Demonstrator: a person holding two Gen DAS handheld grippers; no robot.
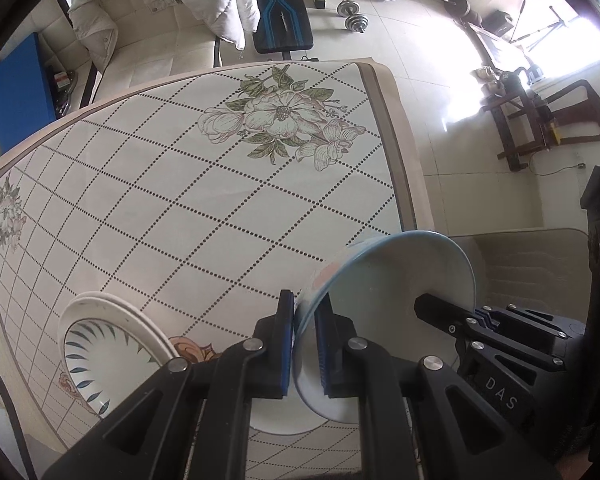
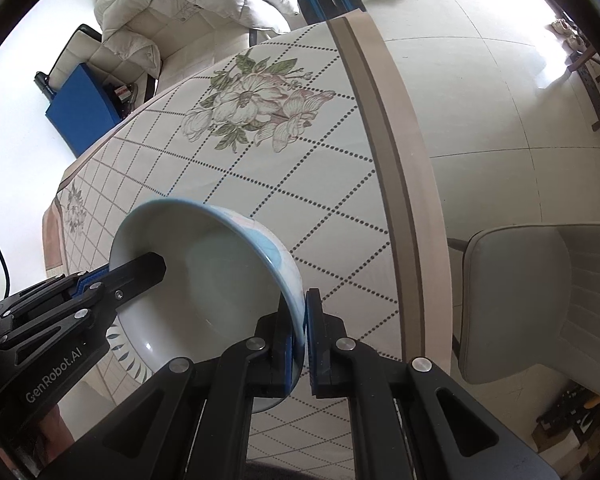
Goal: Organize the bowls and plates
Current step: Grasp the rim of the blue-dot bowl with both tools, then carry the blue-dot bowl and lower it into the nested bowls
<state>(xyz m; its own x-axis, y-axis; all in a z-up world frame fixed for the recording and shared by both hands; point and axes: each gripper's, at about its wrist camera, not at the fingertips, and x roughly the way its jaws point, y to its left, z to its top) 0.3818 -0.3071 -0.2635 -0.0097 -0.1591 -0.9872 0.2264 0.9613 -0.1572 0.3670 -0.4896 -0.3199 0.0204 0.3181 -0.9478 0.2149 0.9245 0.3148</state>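
Observation:
A white bowl with a pale blue rim [image 1: 384, 292] is held tilted above the table by both grippers. My left gripper [image 1: 304, 344] is shut on its near rim. My right gripper [image 2: 300, 340] is shut on the opposite rim of the same bowl [image 2: 204, 272]. The right gripper shows in the left wrist view [image 1: 444, 312], and the left one shows in the right wrist view [image 2: 140, 272]. A stack of white plates with a dark leaf pattern [image 1: 100, 344] lies on the table at the lower left, partly hidden by the left gripper, and shows under the bowl in the right wrist view [image 2: 128, 356].
The table carries a floral, dotted-grid cloth [image 1: 204, 200]. A grey padded chair [image 2: 540, 300] stands at the table's right edge. A white sofa with a duvet [image 1: 148, 12], a blue bench [image 1: 280, 8] and dumbbells [image 1: 352, 16] lie beyond.

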